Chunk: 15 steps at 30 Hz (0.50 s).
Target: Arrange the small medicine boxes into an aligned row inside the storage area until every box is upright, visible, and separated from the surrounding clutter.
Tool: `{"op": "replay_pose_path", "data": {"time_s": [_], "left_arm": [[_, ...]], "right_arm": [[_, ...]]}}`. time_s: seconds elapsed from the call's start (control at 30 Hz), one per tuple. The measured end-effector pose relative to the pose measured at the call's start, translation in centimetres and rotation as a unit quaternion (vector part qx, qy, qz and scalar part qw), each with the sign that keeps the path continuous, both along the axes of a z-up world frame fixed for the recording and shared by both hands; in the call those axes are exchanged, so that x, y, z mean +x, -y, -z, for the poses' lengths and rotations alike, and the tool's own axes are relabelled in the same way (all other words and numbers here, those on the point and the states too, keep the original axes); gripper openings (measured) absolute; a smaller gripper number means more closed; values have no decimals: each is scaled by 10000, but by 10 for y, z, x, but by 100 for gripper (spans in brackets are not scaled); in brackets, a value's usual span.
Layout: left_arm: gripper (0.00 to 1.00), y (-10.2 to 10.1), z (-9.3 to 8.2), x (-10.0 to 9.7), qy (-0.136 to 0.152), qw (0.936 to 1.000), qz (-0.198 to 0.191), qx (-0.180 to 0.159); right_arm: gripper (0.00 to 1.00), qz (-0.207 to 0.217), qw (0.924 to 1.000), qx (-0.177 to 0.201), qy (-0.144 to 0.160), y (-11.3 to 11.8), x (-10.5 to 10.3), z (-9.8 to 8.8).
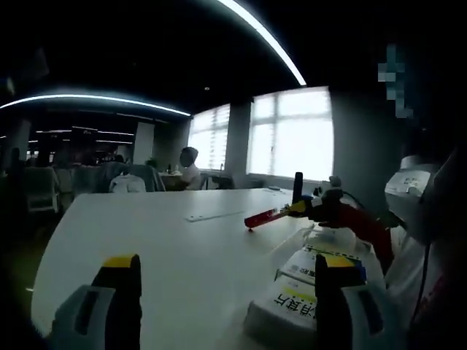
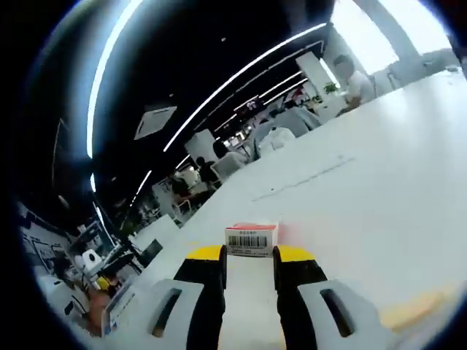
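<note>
My right gripper (image 2: 248, 257) is shut on a small red-and-white medicine box (image 2: 250, 238), whose barcode end faces the camera; it is held just above the white table (image 2: 365, 189). In the left gripper view, that gripper (image 1: 310, 208) enters from the right with the red box (image 1: 263, 216) sticking out leftward over the table. My left gripper (image 1: 230, 288) stands open, jaws wide apart, nothing between them. Two white medicine boxes with green and yellow print (image 1: 292, 306) (image 1: 321, 261) lie flat by its right jaw.
The long white table (image 1: 160, 240) stretches ahead with a thin flat strip (image 1: 213, 215) lying on it. People sit at the far end (image 1: 190, 168) near bright windows (image 1: 292, 135). A person's white clothing (image 1: 419, 219) stands close on the right.
</note>
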<state>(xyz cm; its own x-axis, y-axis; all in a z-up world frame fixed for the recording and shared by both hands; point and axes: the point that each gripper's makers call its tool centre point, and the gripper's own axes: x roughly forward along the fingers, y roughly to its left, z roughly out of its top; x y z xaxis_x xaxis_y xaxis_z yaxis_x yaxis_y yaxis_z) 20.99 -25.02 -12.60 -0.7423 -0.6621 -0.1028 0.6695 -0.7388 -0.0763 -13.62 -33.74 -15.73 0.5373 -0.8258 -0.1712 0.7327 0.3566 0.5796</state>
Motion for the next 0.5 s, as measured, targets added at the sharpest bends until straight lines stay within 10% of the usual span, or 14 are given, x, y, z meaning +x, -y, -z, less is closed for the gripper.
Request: {"op": "replay_pose_path", "data": {"time_s": [0.23, 0.5], "left_arm": [[99, 3, -3, -6, 20, 10000, 66, -17], [99, 3, -1, -9, 77, 9999, 120, -23]], "right_arm": [[23, -55, 9999, -20, 132, -1, 2, -2], [25, -546, 9870, -286, -1488, -18, 11, 14]]}}
